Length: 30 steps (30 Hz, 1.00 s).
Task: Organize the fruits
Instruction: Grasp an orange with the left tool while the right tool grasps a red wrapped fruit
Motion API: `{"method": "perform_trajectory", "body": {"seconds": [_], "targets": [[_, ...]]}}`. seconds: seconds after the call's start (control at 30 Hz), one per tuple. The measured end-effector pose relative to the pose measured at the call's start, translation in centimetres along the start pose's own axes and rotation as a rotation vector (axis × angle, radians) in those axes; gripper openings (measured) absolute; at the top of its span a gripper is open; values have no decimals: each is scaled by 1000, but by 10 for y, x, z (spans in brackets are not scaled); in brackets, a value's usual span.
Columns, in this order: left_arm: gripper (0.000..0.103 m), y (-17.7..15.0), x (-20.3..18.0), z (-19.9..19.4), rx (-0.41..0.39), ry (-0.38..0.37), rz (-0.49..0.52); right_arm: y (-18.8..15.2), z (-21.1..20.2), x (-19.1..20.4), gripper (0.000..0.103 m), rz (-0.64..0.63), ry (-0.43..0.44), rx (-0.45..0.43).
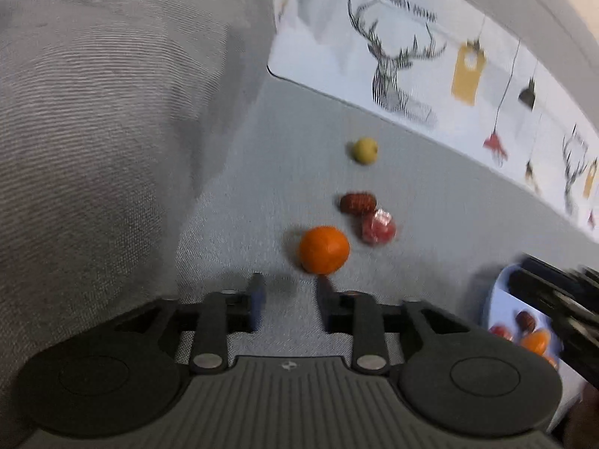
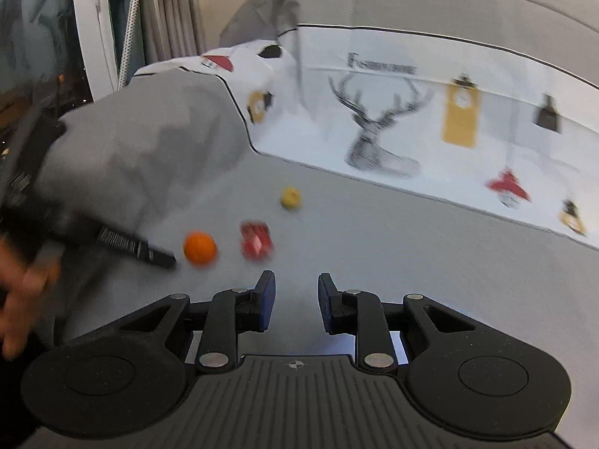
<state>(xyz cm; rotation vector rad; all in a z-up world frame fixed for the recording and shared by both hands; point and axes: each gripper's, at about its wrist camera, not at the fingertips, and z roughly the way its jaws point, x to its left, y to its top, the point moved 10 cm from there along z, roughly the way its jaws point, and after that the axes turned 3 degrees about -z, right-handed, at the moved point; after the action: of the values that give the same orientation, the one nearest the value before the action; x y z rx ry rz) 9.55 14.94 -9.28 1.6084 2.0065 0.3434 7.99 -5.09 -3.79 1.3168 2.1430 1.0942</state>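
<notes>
On the grey bed sheet lie an orange (image 1: pixel 324 249), a dark red oblong fruit (image 1: pixel 358 202), a red wrapped fruit (image 1: pixel 378 226) and a small yellow fruit (image 1: pixel 365 150). My left gripper (image 1: pixel 290 292) is open and empty, just short of the orange. A pale blue plate (image 1: pixel 498 299) at the right holds several fruits, including an orange one (image 1: pixel 536 341). In the right wrist view my right gripper (image 2: pixel 295 292) is open and empty, back from the orange (image 2: pixel 200 247), the red fruit (image 2: pixel 256 241) and the yellow fruit (image 2: pixel 291 197). The left gripper's finger (image 2: pixel 149 252) reaches toward the orange.
A grey quilt (image 1: pixel 93 131) is heaped at the left. A white printed sheet with deer pictures (image 1: pixel 411 60) runs along the back. The right gripper's dark body (image 1: pixel 554 299) hangs over the plate. A window and curtain (image 2: pixel 112 18) stand far left.
</notes>
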Motion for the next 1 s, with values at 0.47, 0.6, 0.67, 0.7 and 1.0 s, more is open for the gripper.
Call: {"method": "perform_trajectory", "body": {"seconds": [0.47, 0.6, 0.67, 0.7, 1.0], "targets": [[45, 14, -6, 2, -74, 0, 13, 12, 130, 45, 46, -47, 51, 179], [49, 22, -8, 13, -122, 41, 37, 17, 118, 42, 32, -36, 75, 133], [54, 25, -13, 20, -137, 40, 63, 16, 103, 38, 32, -31, 65, 117], [58, 26, -17, 24, -141, 37, 79, 13, 95, 36, 32, -19, 63, 117], [38, 18, -36, 42, -122, 58, 208, -26, 29, 35, 32, 42, 79, 134]]}}
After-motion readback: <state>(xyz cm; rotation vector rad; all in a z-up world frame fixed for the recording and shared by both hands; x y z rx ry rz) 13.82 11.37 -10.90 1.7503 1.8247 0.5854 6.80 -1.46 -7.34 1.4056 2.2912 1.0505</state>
